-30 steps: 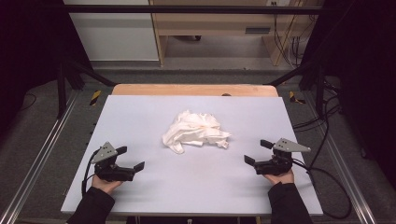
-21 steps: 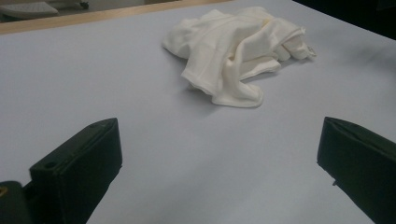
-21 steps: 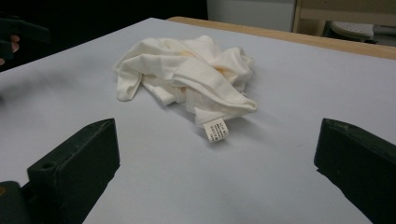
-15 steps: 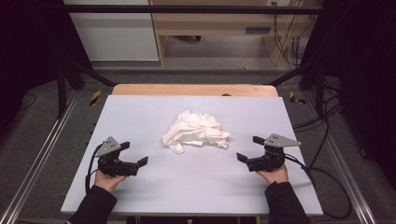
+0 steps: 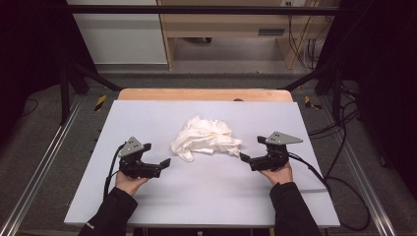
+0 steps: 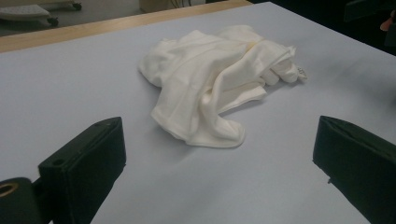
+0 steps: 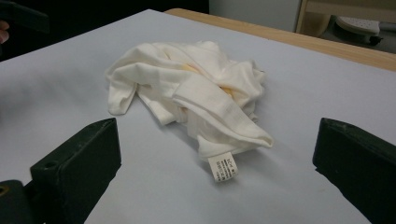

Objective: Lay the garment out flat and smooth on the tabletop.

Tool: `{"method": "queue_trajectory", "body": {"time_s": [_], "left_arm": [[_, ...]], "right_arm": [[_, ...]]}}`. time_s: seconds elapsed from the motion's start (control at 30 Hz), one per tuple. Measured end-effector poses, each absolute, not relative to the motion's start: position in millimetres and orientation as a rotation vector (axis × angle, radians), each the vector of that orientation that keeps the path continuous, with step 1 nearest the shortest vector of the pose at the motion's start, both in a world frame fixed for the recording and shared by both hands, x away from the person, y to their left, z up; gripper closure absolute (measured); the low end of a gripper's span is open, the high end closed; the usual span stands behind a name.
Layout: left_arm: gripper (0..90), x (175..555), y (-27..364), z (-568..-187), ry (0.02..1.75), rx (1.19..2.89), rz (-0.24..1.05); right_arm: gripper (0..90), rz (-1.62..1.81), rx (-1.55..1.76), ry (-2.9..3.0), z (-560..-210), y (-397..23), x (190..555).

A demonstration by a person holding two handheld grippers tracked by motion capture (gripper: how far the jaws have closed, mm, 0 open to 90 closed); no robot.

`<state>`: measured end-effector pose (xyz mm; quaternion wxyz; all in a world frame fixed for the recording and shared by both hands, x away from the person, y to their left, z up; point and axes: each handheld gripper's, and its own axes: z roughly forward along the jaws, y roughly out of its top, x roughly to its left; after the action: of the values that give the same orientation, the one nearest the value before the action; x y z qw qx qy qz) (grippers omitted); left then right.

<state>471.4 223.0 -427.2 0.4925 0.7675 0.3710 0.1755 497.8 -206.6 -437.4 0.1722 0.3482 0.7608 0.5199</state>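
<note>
A pale lilac sheet covers the bench, leaving a strip of bare wood along the far edge. Beyond that edge stand a white cabinet and a wooden shelf unit. Black cables trail on the floor past the right edge.

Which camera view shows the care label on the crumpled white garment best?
The right gripper view: the care label lies flat, facing the camera, off the crumpled white garment. In the left gripper view it is a small tag at the far edge; the high view leaves it too small to tell.
</note>
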Motion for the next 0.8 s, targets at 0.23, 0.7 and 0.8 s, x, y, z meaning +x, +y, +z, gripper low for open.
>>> {"method": "queue_trajectory", "body": {"time_s": [0.23,0.7,0.8], "left_arm": [[5.1,481.0,205.1,-435.0,0.913,1.880,0.409],[26.8,495.1,176.9,-454.0,0.953,1.928,0.383],[31.2,498.5,172.1,-458.2,0.976,1.928,0.367]], "right_arm": [[1.6,1.446,0.991,2.176,-440.0,-197.7,506.9],[3.6,1.364,1.014,2.220,-454.0,-169.9,531.8],[4.3,1.352,1.012,2.225,-456.5,-165.8,534.6]]}}
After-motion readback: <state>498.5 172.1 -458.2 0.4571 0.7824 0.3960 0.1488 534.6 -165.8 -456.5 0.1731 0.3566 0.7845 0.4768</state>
